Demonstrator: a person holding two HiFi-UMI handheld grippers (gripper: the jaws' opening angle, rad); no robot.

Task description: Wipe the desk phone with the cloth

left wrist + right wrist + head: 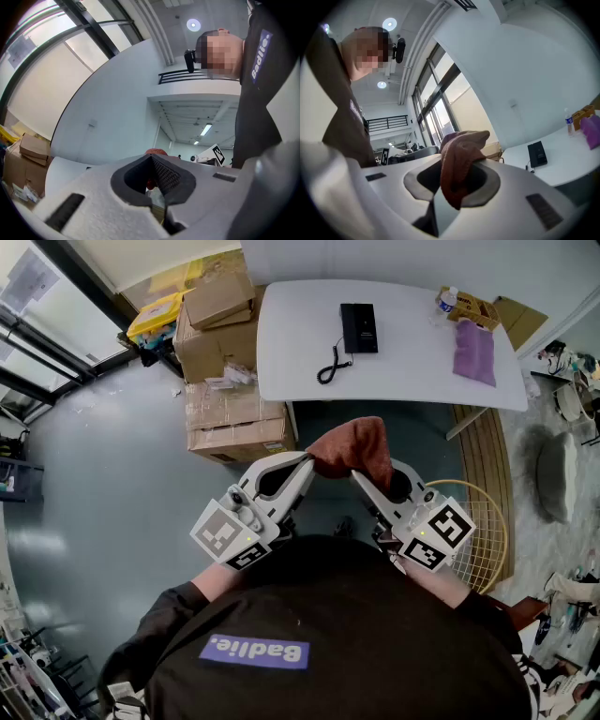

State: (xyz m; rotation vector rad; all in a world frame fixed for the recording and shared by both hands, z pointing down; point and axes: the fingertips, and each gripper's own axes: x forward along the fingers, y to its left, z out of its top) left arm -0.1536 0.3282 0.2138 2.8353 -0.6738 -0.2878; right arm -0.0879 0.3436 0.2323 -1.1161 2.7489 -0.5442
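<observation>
cloth (pixel 354 446), rust, likely soft, light, limp: bunched fold clamped in right gripper (pixel 361 476), edge pinched in left gripper (pixel 305 461). desk phone (pixel 358 327) at 12 o'clock on white table (pixel 300 334), well apart.

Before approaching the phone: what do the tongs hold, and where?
Left tongs pinch the cloth at its left edge; right tongs clamp a bunched fold.
</observation>
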